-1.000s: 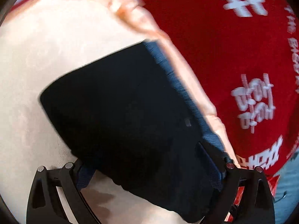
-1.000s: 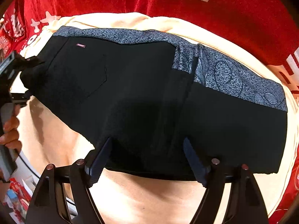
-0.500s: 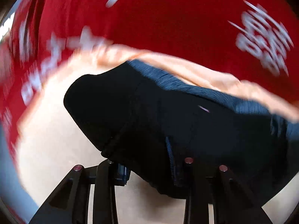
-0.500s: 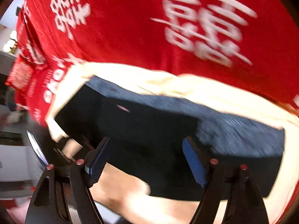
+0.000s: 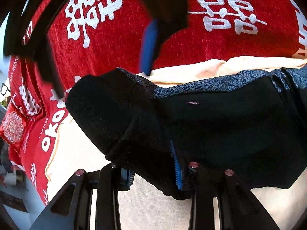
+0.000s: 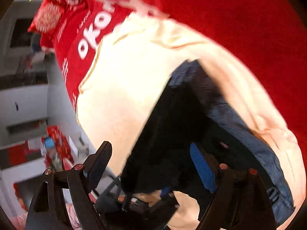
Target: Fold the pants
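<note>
Black pants (image 5: 220, 126) with a blue-grey patterned waistband (image 5: 211, 84) lie across a cream cloth (image 5: 80, 153). My left gripper (image 5: 151, 168) is shut on a bunched fold at their near left end, and black fabric drapes over its pads. In the right wrist view the pants (image 6: 178, 118) run down to the right. My right gripper (image 6: 150, 149) hovers over their left end with its jaws opening and nothing pinched between them. One of its blue pads (image 5: 148, 46) shows blurred above the waistband in the left wrist view.
A red blanket (image 5: 119, 44) with white characters lies under the cream cloth (image 6: 130, 76). The bed drops off at the left, where grey shelves and red packages (image 6: 57, 145) stand. A red cushion (image 5: 13, 126) lies at the left edge.
My left gripper rolled and went from wide open to shut on the pants' left end. My right gripper swung from the pants' middle to that left end, still open.
</note>
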